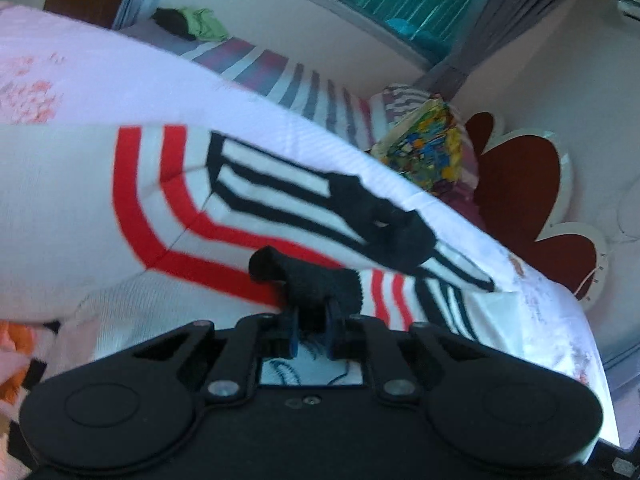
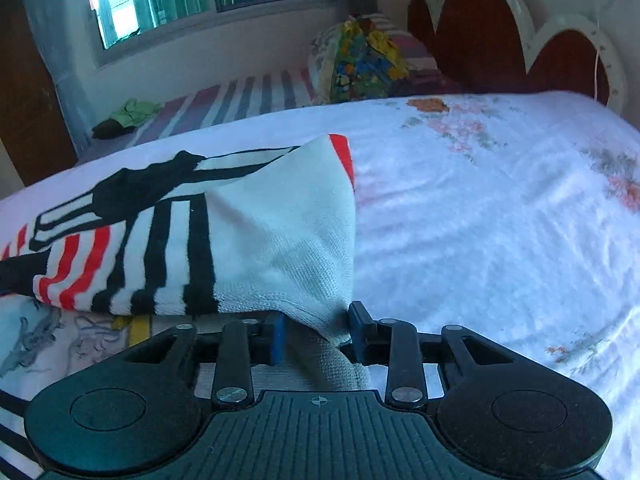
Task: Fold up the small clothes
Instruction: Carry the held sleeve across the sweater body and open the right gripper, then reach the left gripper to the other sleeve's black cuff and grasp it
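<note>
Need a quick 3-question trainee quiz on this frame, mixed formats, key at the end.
1. True or false: the left gripper is shut on the garment's black trim.
2. What lies between the right gripper's fingers? A) white fabric B) the colourful pillow C) nothing
3. Fill in: the garment lies on a white ____ bedsheet.

Key: 1 true; 2 A; 3 floral.

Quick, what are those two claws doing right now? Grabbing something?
Left gripper: shut on the striped garment's black trim.
Right gripper: jaws partly apart, white corner of the garment between them; a firm grip cannot be told.
</note>
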The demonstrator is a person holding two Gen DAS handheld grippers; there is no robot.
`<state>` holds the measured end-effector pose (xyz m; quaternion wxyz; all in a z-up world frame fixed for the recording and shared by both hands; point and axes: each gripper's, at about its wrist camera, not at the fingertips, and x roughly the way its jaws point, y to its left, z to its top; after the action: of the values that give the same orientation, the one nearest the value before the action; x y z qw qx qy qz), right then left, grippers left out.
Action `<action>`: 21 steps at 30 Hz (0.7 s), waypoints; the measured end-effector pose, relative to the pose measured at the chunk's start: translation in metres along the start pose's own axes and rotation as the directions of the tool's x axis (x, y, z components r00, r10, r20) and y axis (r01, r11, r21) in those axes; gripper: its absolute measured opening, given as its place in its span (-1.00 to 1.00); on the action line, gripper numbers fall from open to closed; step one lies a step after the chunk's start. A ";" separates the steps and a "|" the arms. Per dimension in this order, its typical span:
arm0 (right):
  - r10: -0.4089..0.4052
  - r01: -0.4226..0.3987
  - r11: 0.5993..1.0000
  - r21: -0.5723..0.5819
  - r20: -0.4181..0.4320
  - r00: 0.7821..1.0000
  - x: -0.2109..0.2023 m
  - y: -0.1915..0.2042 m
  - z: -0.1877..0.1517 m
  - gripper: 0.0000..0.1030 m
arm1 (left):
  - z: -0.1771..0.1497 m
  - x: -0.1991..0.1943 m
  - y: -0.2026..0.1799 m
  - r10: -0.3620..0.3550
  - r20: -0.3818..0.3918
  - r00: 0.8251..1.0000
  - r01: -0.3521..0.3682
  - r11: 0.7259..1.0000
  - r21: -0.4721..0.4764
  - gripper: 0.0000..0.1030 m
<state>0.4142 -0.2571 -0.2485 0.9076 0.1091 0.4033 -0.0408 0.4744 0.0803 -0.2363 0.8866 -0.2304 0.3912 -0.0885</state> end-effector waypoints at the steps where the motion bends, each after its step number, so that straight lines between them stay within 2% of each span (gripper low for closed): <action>1: -0.003 0.004 1.000 0.010 -0.020 1.000 0.004 -0.003 -0.003 -0.38 | -0.003 0.000 0.000 0.016 0.004 1.000 -0.016 1.000 0.027 -0.78; 2: 0.001 -0.001 1.000 0.027 -0.027 1.000 0.007 -0.011 -0.007 -0.46 | -0.005 0.001 0.001 0.039 -0.002 0.999 -0.039 0.999 0.035 -0.78; 4: 0.012 -0.011 0.999 0.041 -0.024 1.000 0.002 -0.020 -0.009 -0.49 | -0.007 -0.001 0.007 0.061 -0.022 0.998 -0.060 0.998 0.036 -0.77; 6: -0.006 0.007 1.000 0.023 -0.038 0.999 -0.006 -0.021 -0.009 -0.48 | -0.009 -0.012 0.002 0.098 0.006 0.995 -0.098 0.991 0.092 -0.59; 9: 0.001 -0.001 1.000 -0.003 -0.052 0.999 -0.022 -0.025 -0.015 -0.48 | -0.007 -0.037 -0.003 0.123 0.052 0.991 -0.128 0.985 0.116 -0.55; 13: 0.025 -0.026 0.998 0.055 0.027 0.999 -0.044 -0.032 -0.001 -0.46 | 0.000 -0.060 -0.026 0.071 0.120 0.990 -0.093 0.976 0.194 -0.35; 15: 0.041 -0.045 0.993 0.104 0.045 0.998 -0.033 -0.036 0.017 -0.25 | 0.002 -0.052 -0.042 0.039 0.108 0.993 -0.063 0.971 0.232 -0.14; 16: 0.053 -0.059 0.990 0.128 0.045 0.998 -0.024 -0.038 0.027 0.13 | 0.003 -0.044 -0.049 0.030 0.098 0.995 -0.054 0.968 0.244 -0.09; 17: 0.069 -0.074 0.987 0.143 0.043 0.997 -0.015 -0.037 0.035 0.36 | 0.003 -0.034 -0.055 0.027 0.088 0.996 -0.048 0.966 0.255 0.00; 21: 0.097 -0.106 0.980 0.169 0.060 0.993 0.022 -0.033 0.064 0.35 | -0.003 0.008 -0.057 0.079 0.037 0.996 -0.086 0.962 0.258 0.06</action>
<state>0.4697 -0.3034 -0.2289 0.9059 0.2062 0.3686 -0.0320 0.4789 0.0258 -0.2164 0.9171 -0.0969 0.3739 -0.0987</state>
